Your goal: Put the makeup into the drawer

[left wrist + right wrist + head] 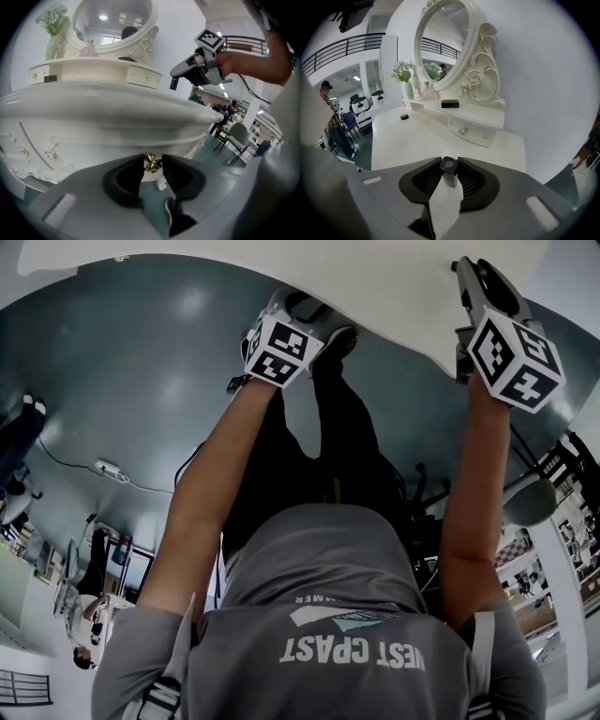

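Note:
In the left gripper view, a small gold drawer knob (pixel 151 162) sits on the front of the white dressing table (pixel 93 112), just under its top edge. My left gripper (pixel 153 160) has both dark pads against this knob. In the right gripper view, my right gripper (pixel 449 165) is shut on a small pale makeup bottle with a dark cap (pixel 449 165), held above the tabletop (pixel 412 140). The head view shows the left gripper (pixel 309 310) at the table's front edge (pixel 394 324) and the right gripper (pixel 466 270) over the top. The drawer's inside is hidden.
An oval mirror (pixel 445 42) stands on a raised shelf with two small drawers (pixel 471 132). On the shelf are a flower vase (pixel 404 77), a pink bottle (pixel 427 92) and a black box (pixel 450 103). A small dark disc (pixel 404 116) lies on the tabletop. A chair (pixel 239 133) stands beside the table.

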